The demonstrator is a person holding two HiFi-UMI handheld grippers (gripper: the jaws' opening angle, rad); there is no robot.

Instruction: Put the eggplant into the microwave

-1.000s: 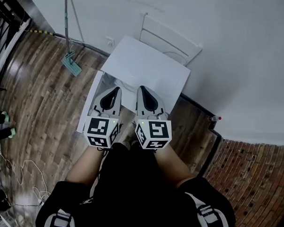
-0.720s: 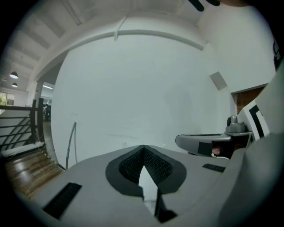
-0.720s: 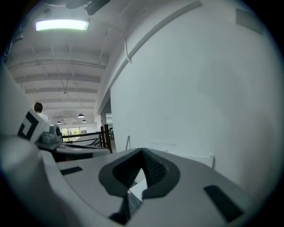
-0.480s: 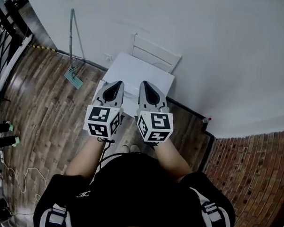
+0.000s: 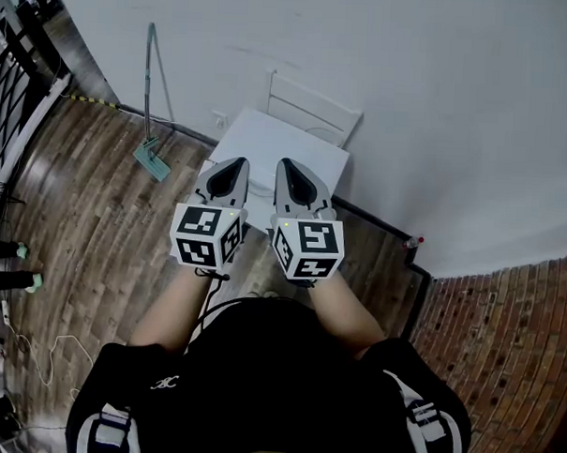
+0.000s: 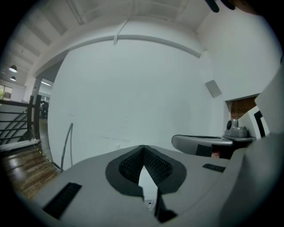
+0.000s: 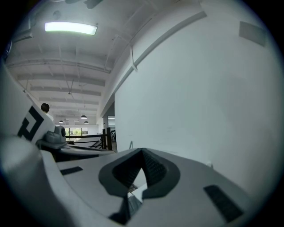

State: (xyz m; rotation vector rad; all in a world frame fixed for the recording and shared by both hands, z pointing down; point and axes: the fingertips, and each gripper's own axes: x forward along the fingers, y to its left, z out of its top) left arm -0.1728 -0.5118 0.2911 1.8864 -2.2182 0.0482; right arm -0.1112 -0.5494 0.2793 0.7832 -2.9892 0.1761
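Observation:
No eggplant and no microwave can be made out in any view. In the head view my left gripper [image 5: 232,168] and right gripper [image 5: 290,168] are held side by side, level, over a white table [image 5: 297,142] that stands against the white wall. Both are shut with nothing between their jaws. In the left gripper view the left gripper [image 6: 143,147] has its tips touching and faces the bare wall, with the right gripper's body beside it. The right gripper view shows the right gripper [image 7: 142,151] with its tips closed as well.
A white chair back [image 5: 312,108] stands behind the table. A mop [image 5: 153,121] leans on the wall at the left. A black railing [image 5: 18,78] runs along the left edge. A small red-capped object [image 5: 413,242] lies by the skirting at the right. Wood floor lies all around.
Both grippers have risen together and now look higher up the wall. The table below them appears smaller and farther off than a second ago.

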